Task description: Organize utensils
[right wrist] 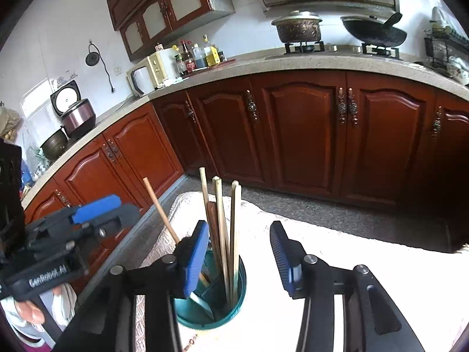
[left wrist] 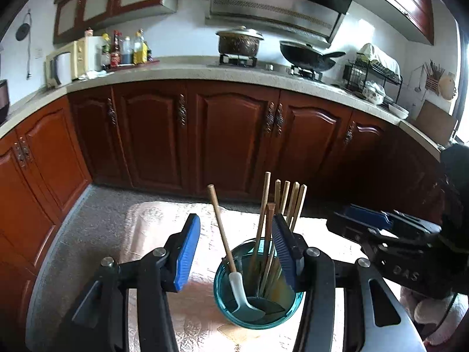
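A teal glass cup stands on a pale patterned tablecloth. It holds several wooden chopsticks and a white spoon with a wooden handle. My left gripper is open and empty, hovering above the cup, its right pad beside the chopsticks. The cup also shows in the right wrist view with the chopsticks. My right gripper is open and empty, its left pad next to the cup's rim. Each gripper shows in the other's view, the right and the left.
Brown kitchen cabinets run along the far side under a grey countertop. A pot and a wok sit on the stove. A microwave, bottles and a dish rack stand on the counter.
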`<state>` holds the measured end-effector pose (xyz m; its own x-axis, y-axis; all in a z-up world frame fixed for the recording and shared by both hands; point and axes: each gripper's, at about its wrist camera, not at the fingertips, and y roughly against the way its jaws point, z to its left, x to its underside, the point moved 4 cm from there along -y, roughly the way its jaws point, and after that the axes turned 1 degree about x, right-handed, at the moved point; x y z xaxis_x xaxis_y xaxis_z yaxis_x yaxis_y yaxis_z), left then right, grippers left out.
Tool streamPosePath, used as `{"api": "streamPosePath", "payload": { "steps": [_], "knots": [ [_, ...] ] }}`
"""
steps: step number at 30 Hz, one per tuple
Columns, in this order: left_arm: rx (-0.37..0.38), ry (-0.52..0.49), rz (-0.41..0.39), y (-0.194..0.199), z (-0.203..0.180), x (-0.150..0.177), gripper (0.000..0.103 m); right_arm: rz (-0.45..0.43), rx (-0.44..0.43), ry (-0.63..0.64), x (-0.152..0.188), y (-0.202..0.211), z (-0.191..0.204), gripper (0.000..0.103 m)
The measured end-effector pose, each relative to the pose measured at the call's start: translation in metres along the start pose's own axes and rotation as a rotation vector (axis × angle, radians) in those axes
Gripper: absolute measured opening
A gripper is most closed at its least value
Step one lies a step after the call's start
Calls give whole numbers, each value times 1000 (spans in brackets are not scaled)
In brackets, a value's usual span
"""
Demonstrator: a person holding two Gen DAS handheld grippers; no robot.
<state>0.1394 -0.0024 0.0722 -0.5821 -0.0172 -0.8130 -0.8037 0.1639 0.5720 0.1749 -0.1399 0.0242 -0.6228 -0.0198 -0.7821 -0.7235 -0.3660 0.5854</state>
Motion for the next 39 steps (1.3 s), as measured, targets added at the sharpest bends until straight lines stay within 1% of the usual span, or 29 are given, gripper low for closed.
{"api": "streamPosePath", "payload": {
  "steps": [5,9,13,17,24,32,36,39],
  "knots": [
    [-37,14,-18,16,1,16,52,-15,38,-6,20,17,9,51],
    [-50,39,3,22,2,32,53,-23,63,0,34,26,18,52],
    [-80,51,-2,29,3,46,53,-21,70,14,46,34,28,53],
    [-111,32,-7,35,1,57,53,-7,73,5,55,37,31,55],
    [-128,39,-13,43,3,63,53,-7,97,-13,68,44,31,58],
    [-172,14,-19,48,-2,68,53,-9,130,-16,71,48,27,60],
    [-170,13,-18,48,-3,70,53,-7,136,-15,71,50,26,61],
    [-170,13,-16,48,-4,71,53,-11,151,-5,70,51,27,64]
  ]
}}
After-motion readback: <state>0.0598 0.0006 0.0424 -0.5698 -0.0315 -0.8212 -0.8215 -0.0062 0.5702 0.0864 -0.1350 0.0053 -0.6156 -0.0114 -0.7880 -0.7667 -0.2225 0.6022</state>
